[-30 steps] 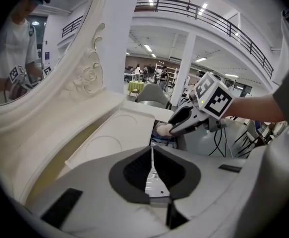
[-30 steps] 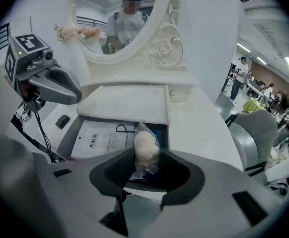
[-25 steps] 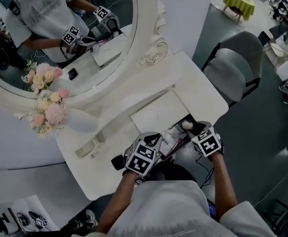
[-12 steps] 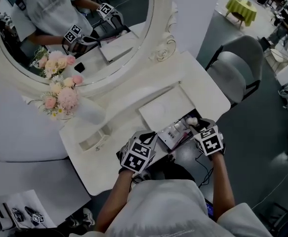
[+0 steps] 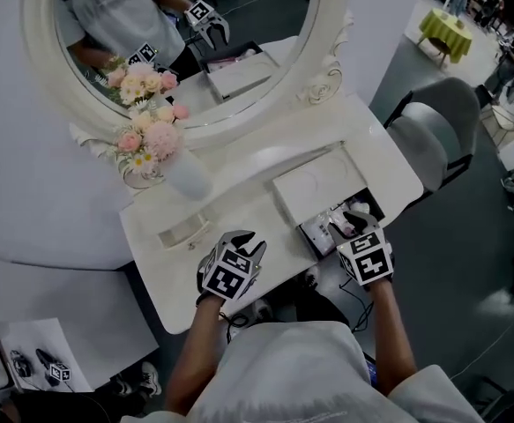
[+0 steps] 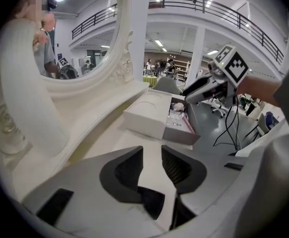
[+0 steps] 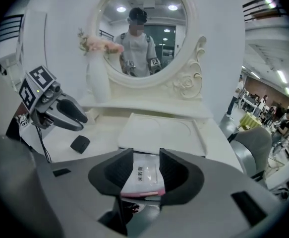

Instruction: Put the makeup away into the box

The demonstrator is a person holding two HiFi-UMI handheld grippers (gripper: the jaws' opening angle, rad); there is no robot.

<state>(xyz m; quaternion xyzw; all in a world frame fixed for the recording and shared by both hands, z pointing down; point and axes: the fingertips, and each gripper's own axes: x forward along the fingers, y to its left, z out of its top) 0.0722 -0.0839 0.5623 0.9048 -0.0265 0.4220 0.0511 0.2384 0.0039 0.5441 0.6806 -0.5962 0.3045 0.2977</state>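
The white box [image 5: 314,188] lies at the table's front right, and its open dark compartment [image 5: 338,227] holds several makeup items. One of them is a white printed packet [image 7: 145,175] with a pink edge. My right gripper [image 5: 355,220] hovers over that compartment. Its jaws stand apart with the packet showing below them, not gripped. My left gripper [image 5: 243,240] is over bare tabletop left of the box. Its jaws have just been opening and nothing is between them [image 6: 151,155]. A small black object [image 7: 80,144] lies on the table near the left gripper [image 7: 80,119].
A vase of pink flowers [image 5: 151,144] and a small white dish [image 5: 184,233] stand at the table's left. The big oval mirror [image 5: 186,33] backs the table. A grey chair [image 5: 433,135] is to the right. Cables hang below the table's front edge.
My left gripper has moved left, away from the box, along the table's front. My right gripper stays over the open compartment, slightly higher. The head view has swung, showing more of the mirror.
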